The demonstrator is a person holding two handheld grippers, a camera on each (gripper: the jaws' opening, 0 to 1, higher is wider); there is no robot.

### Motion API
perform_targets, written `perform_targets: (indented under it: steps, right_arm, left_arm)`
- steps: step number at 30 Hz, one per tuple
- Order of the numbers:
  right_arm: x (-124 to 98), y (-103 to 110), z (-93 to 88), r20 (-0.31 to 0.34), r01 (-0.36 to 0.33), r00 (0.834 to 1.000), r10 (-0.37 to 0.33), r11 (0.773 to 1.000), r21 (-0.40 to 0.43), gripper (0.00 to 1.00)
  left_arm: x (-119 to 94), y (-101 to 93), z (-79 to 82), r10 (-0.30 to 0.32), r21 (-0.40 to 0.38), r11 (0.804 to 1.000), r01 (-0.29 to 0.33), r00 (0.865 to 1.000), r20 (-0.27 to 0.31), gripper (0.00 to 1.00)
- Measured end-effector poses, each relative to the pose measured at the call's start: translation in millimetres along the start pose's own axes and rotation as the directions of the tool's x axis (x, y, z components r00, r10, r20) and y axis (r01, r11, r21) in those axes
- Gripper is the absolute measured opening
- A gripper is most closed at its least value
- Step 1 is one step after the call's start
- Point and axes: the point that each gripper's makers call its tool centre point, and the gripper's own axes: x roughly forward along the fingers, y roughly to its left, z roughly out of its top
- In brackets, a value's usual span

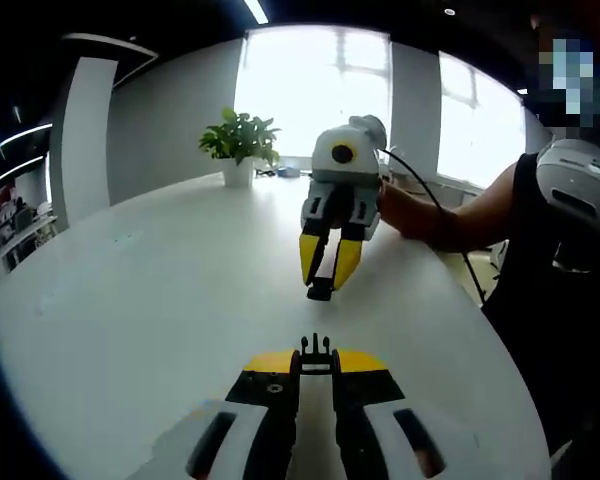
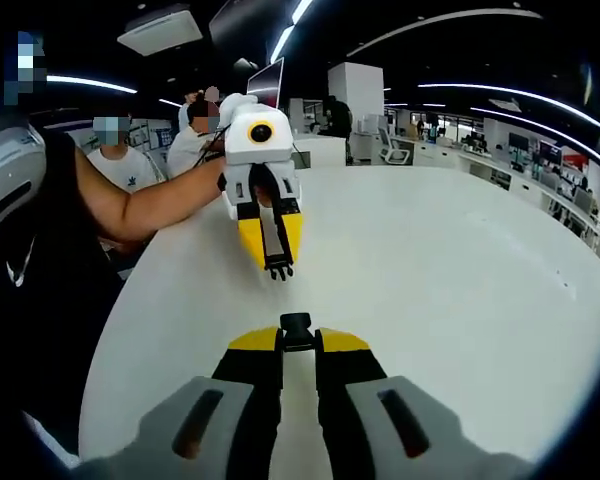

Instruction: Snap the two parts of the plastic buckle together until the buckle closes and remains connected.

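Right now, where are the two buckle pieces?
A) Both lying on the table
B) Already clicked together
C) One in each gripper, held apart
C: the left gripper pinches the pronged buckle piece, the right gripper pinches the socket piece, with open air between them above the white table.

White oval table; potted plant standing at far edge
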Motion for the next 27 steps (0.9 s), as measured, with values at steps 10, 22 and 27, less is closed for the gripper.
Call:
perform_targets:
  steps: [10, 22, 27]
  right_arm:
    - [0.5, 3.7, -2.7, -0.01, -0.017, 1.0, 0.017, 1.0, -0.003, 0.1]
    - [1.7, 6.8, -6.3, -0.026, -0.034, 0.999, 0.034, 0.999, -0.016, 0.1]
    - [2.9, 8.1, -8.3, -0.036, -0.041, 0.999, 0.04, 0.999, -0.019, 0.1]
  left_arm:
    - [1.1, -2.2, -2.2, -0.018, 0.004, 1.0, 0.018, 1.0, -0.012, 0.1]
    - [2.7, -2.8, -5.0, -0.031, 0.005, 0.999, 0.032, 0.999, -0.021, 0.1]
    - [3.5, -3.0, -7.4, -0.033, 0.007, 0.999, 0.033, 0.999, -0.03, 0.1]
